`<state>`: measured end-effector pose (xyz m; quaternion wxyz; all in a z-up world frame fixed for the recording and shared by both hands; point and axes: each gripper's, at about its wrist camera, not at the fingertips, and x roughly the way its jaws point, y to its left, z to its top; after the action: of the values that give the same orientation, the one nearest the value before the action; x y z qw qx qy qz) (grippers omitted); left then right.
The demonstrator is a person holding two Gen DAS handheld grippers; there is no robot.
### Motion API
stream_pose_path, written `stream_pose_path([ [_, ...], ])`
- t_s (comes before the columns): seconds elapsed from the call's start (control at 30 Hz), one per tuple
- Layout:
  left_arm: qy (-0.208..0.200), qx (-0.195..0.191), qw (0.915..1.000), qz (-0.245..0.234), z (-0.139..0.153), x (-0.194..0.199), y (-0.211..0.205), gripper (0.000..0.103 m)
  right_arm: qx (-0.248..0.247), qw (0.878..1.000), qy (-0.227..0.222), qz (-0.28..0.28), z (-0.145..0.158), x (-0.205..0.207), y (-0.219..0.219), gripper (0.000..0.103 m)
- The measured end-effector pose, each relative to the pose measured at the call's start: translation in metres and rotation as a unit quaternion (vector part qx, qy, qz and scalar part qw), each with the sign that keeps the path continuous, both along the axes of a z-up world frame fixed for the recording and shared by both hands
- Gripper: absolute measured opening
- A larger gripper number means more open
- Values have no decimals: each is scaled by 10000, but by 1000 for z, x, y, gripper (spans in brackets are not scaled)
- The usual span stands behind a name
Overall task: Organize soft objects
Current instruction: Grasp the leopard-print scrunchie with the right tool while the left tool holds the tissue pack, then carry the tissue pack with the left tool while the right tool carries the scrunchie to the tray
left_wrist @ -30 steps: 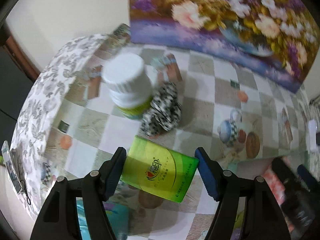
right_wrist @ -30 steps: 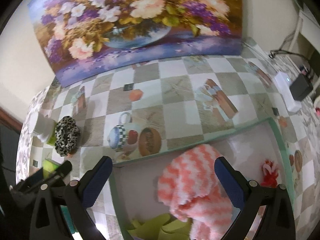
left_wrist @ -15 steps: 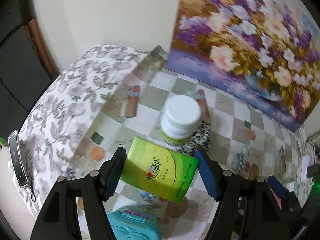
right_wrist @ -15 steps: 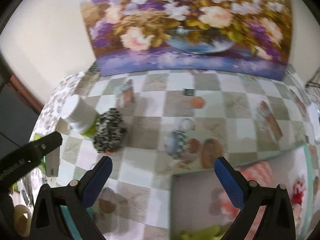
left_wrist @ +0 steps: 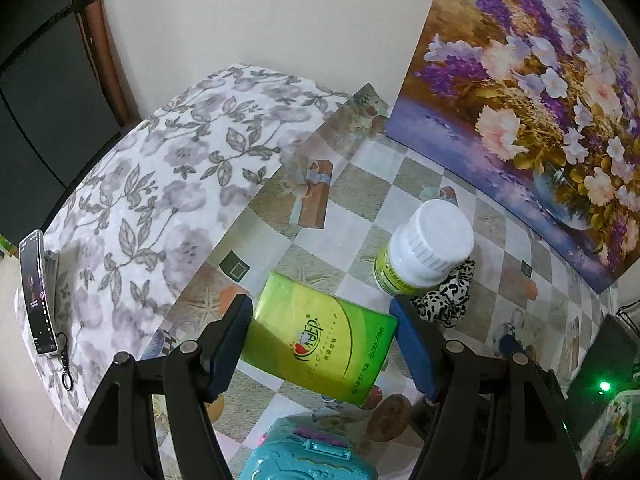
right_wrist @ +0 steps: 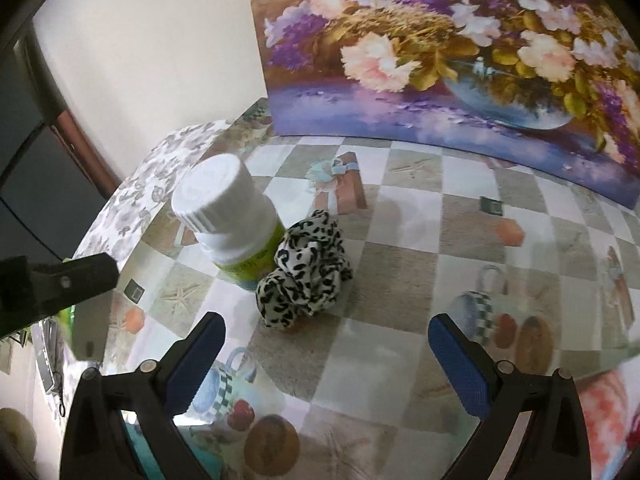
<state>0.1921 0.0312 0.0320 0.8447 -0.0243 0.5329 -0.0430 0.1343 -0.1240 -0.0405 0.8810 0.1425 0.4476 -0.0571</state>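
Note:
My left gripper (left_wrist: 322, 342) is shut on a green tissue pack (left_wrist: 320, 338), held above the checked tablecloth. Beyond it stands a white-capped bottle (left_wrist: 426, 248) with a leopard-print scrunchie (left_wrist: 446, 296) lying against its right side. In the right wrist view the same scrunchie (right_wrist: 306, 274) lies just ahead of my right gripper (right_wrist: 326, 354), which stands open with nothing between its fingers. The bottle (right_wrist: 228, 220) leans in on the scrunchie's left. The left gripper's body (right_wrist: 56, 284) shows at the left edge there.
A flower painting (right_wrist: 440, 48) leans against the wall behind. A turquoise toy case (left_wrist: 312, 454) lies below the tissue pack. A phone (left_wrist: 36, 292) rests on the floral cloth at the left. A pink knitted item (right_wrist: 608, 412) shows at the lower right.
Both grippers swung left across the table. The tissue pack stayed in the left grip. The tray with the pink knit slid out of the right view, and the scrunchie came near its middle.

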Motion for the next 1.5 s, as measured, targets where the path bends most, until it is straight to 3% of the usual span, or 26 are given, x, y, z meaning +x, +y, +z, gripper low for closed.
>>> stream_pose_path([
  [0.5, 164, 68, 9998, 77, -14, 7, 6, 72, -184, 9996, 3, 197, -20, 20, 10, 76],
  [0.67, 226, 86, 9997, 87, -19, 8, 7, 72, -33, 9997, 12, 241, -24, 23, 8, 56],
  [0.87, 247, 93, 9996, 51, -20, 7, 6, 72, 146, 9997, -26, 217, -24, 21, 4, 39],
  [1.17, 260, 121, 9996, -10, -21, 6, 0, 72, 293, 9993, -67, 235, -21, 17, 1, 36],
  [1.5, 126, 146, 9998, -48, -7, 0, -3, 72, 327, 9990, -217, 215, 2, 3, -3, 36],
])
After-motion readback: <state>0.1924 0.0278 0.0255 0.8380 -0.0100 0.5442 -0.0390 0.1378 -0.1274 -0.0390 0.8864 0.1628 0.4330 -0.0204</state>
